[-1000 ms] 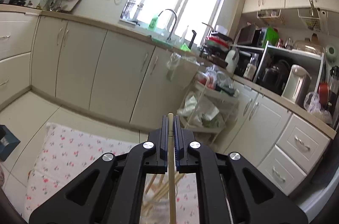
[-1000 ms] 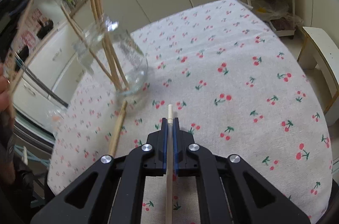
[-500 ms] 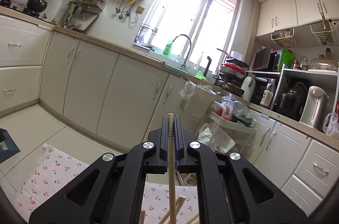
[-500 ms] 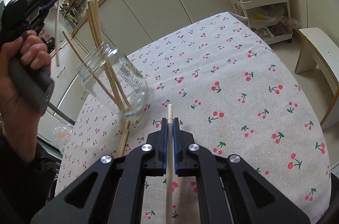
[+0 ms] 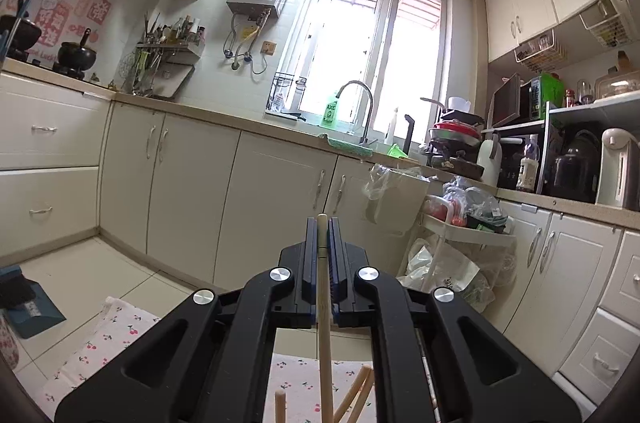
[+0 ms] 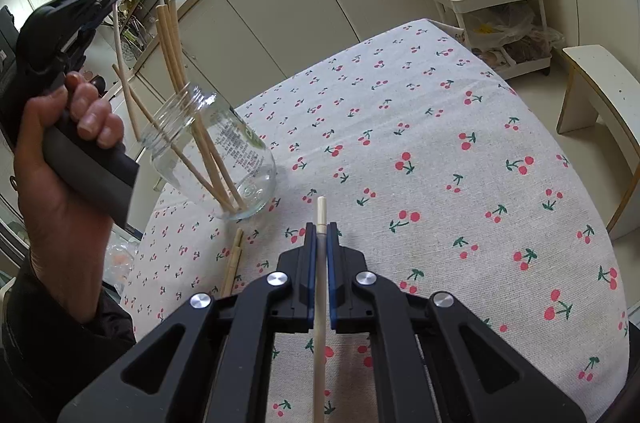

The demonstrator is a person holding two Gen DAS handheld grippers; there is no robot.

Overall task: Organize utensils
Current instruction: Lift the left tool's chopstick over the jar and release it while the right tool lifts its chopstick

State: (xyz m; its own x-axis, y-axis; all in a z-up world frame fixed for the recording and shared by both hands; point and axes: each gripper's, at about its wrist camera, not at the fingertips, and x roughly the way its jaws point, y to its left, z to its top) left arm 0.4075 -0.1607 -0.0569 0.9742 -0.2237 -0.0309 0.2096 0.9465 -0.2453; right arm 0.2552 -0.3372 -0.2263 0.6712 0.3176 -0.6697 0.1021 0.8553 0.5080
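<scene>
Left gripper [image 6: 108,1], clamped on a chopstick [image 6: 117,35], hangs just above the jar [image 6: 216,159], apparently to drop it among those already inside. Right gripper [image 6: 319,235] pinches another chopstick [image 6: 320,287] over the cherry cloth [image 6: 460,183]; two loose sticks [image 6: 233,263] lie beside the jar.

Cherry-print tablecloth [image 6: 440,143], kitchen cabinets [image 5: 192,175]

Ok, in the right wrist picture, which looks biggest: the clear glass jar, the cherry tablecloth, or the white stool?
1. Cherry-print tablecloth, by far.
2. Clear glass jar.
3. White stool, cut off at the edge and farther away, so ranking it against the jar is unsure.
</scene>
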